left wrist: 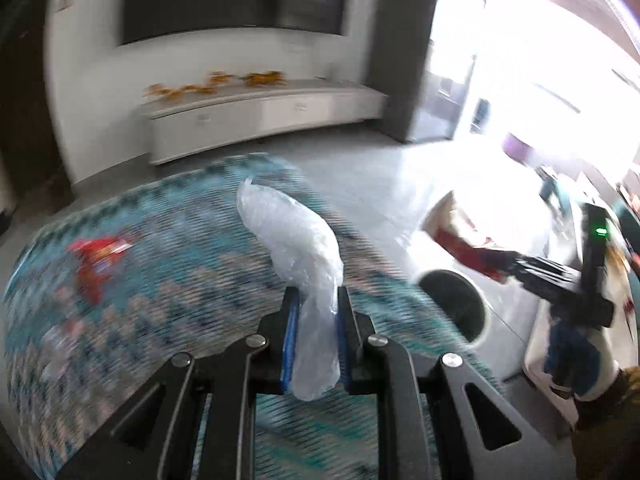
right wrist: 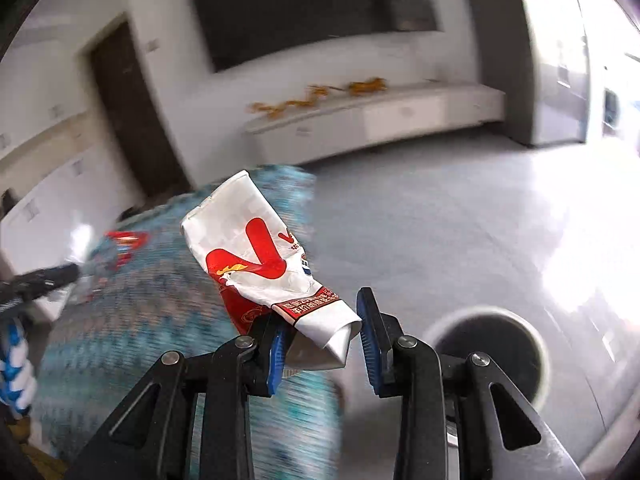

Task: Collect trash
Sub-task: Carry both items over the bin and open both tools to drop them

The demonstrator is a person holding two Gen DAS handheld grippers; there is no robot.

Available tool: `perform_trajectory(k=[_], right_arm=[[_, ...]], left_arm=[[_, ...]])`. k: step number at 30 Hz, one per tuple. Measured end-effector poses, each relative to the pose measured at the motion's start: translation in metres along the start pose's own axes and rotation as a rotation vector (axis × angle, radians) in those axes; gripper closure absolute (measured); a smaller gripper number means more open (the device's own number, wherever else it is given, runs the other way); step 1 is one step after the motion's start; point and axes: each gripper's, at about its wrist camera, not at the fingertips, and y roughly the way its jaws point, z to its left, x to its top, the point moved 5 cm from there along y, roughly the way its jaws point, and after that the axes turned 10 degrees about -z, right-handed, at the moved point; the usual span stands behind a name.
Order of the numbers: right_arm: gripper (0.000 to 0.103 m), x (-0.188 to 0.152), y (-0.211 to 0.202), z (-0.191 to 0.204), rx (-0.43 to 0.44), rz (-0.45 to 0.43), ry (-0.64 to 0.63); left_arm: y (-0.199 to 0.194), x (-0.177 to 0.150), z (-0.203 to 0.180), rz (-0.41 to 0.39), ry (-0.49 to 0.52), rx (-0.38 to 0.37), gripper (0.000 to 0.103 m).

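Observation:
My left gripper (left wrist: 316, 320) is shut on a crumpled clear plastic bag (left wrist: 292, 236) and holds it up above the teal patterned rug (left wrist: 160, 280). My right gripper (right wrist: 324, 328) holds a crushed white and red paper carton (right wrist: 256, 256); the carton rests against the left pad, and a gap shows at the right pad, so the jaws stand partly open. The right gripper also shows in the left wrist view (left wrist: 552, 276), with the carton (left wrist: 468, 252) above a white trash bin (left wrist: 460, 312). The bin's dark round opening (right wrist: 488, 352) lies just right of my right gripper. A red wrapper (left wrist: 100, 256) lies on the rug at the left.
A low white cabinet (left wrist: 260, 116) with orange ornaments (left wrist: 216, 84) stands along the far wall under a dark screen (left wrist: 236, 0). A dark door (right wrist: 128, 108) is at the left. Grey floor (right wrist: 420, 220) lies beyond the rug. Bright window glare fills the right.

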Motion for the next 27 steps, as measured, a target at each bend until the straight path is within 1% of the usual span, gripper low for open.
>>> perform_trajectory(k=[2,4,5,7,11,14,18,19,20,21,22,25,26,27], right_arm=[[0.07,-0.007,0.002,-0.028,-0.052,0.018,0.03],[0.07,-0.018,0.007,-0.061,-0.125,0.042,0.054],[0.07,-0.022,0.009,-0.07,-0.14,0.05,0.065],[0.07,-0.033,0.017,-0.099,-0.186,0.078,0.097],[0.07,-0.049,0.035,-0.131,-0.243,0.118,0.133],[0.07,-0.059,0.05,-0.152,-0.28,0.145,0.155],[0.069,-0.073,0.06,-0.179,-0.313,0.172,0.18],[0.066,-0.077,0.063,-0.186,-0.327,0.183,0.186],[0.062,-0.081,0.064,-0.191,-0.334,0.191,0.191],[0.054,-0.088,0.059,-0.193,-0.339,0.194,0.194],[0.047,-0.092,0.06,-0.197,-0.346,0.198,0.2],[0.046,-0.099,0.056,-0.207,-0.36,0.204,0.22],[0.046,-0.099,0.056,-0.208,-0.363,0.205,0.222],[0.045,-0.1,0.053,-0.21,-0.368,0.205,0.226]], left_arm=[[0.025,0.009,-0.039,0.029,0.055,-0.067,0.087],[0.046,0.013,-0.07,0.053,0.093,-0.112,0.087],[0.059,0.015,-0.086,0.07,0.108,-0.139,0.087],[0.089,0.019,-0.119,0.117,0.117,-0.2,0.087],[0.138,0.015,-0.174,0.196,0.129,-0.276,0.087],[0.172,0.012,-0.201,0.249,0.098,-0.312,0.086],[0.206,0.005,-0.224,0.31,0.058,-0.344,0.085],[0.212,0.002,-0.227,0.322,0.047,-0.358,0.085],[0.22,0.0,-0.231,0.34,0.033,-0.37,0.082],[0.225,0.0,-0.232,0.348,0.024,-0.373,0.078],[0.23,-0.001,-0.232,0.353,0.014,-0.377,0.075],[0.232,-0.004,-0.232,0.357,-0.003,-0.388,0.061],[0.232,-0.004,-0.231,0.354,-0.008,-0.389,0.053],[0.232,-0.004,-0.233,0.352,-0.012,-0.394,0.05]])
